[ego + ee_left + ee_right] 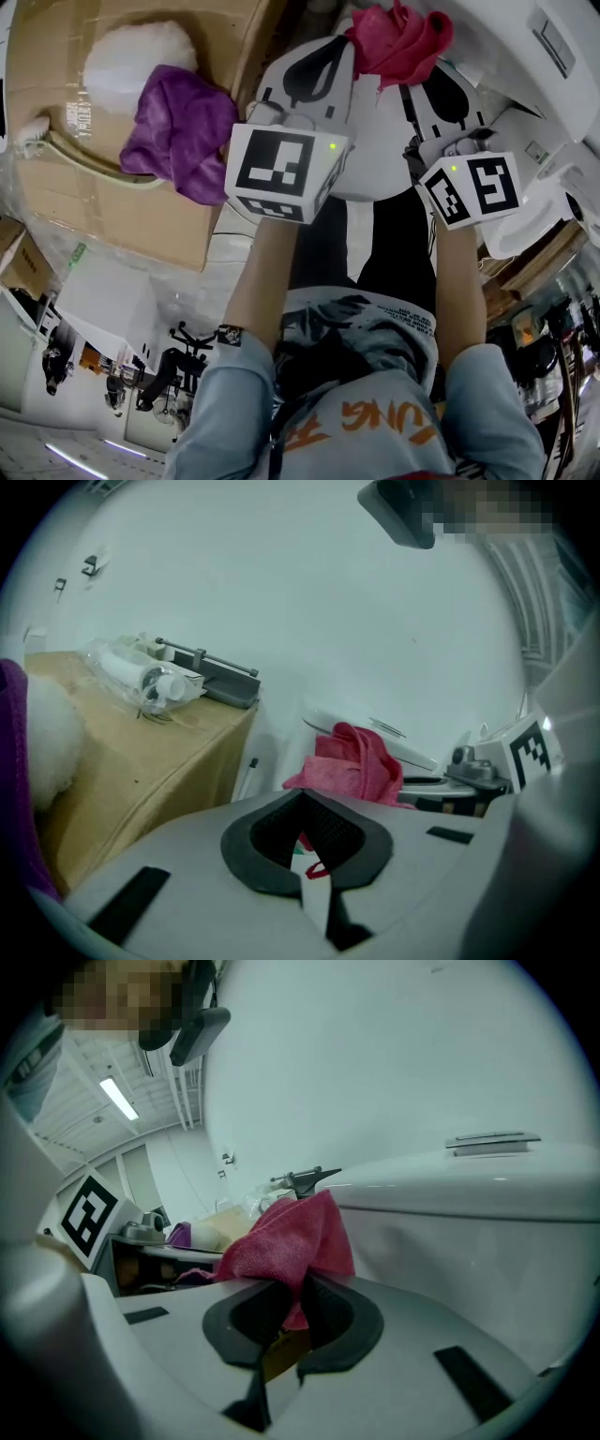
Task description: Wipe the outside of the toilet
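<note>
White toilet tank ahead. R gripper jaws pinch pink cloth beside tank; L gripper jaws closed, empty. Step looks pre-wipe; next: press cloth onto tank.

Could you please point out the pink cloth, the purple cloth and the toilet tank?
pink cloth (398, 42), head view, on its bunched middle.
purple cloth (178, 127), head view, on its crumpled middle.
toilet tank (469, 1232), right gripper view, on its front wall.

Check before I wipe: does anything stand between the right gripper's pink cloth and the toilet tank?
Nothing visible does: the pink cloth, clamped in the right gripper, is beside the bare white toilet tank.
</note>
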Demonstrator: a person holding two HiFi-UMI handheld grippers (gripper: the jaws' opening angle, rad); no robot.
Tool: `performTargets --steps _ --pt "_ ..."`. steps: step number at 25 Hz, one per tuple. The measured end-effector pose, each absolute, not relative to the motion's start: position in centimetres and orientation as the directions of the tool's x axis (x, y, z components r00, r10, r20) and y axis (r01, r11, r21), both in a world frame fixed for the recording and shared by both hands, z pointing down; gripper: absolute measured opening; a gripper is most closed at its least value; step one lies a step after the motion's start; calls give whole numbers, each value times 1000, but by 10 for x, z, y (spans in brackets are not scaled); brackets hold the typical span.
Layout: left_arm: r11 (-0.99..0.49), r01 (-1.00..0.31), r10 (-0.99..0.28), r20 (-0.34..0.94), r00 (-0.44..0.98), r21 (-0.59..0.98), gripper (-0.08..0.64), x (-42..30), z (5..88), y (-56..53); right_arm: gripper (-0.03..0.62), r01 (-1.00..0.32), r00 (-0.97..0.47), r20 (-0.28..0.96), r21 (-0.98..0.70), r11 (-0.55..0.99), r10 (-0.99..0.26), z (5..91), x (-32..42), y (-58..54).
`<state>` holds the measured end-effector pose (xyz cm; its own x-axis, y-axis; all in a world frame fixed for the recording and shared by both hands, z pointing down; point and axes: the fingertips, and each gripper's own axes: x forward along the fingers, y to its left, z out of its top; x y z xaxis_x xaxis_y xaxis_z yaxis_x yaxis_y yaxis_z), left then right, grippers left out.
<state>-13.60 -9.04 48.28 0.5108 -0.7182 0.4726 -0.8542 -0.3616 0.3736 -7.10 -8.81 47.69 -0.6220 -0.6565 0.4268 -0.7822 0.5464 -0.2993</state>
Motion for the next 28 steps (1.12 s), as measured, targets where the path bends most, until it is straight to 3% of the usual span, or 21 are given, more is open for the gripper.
performTargets --steps 15,28 --pt "-398 -835 -711 448 543 381 26 -143 480 -108 48 -797 -603 378 -284 533 -702 489 -94 -143" --pt "-376 -837 -704 465 537 396 26 -112 490 -104 48 -838 -539 345 -314 446 -769 479 -35 -147"
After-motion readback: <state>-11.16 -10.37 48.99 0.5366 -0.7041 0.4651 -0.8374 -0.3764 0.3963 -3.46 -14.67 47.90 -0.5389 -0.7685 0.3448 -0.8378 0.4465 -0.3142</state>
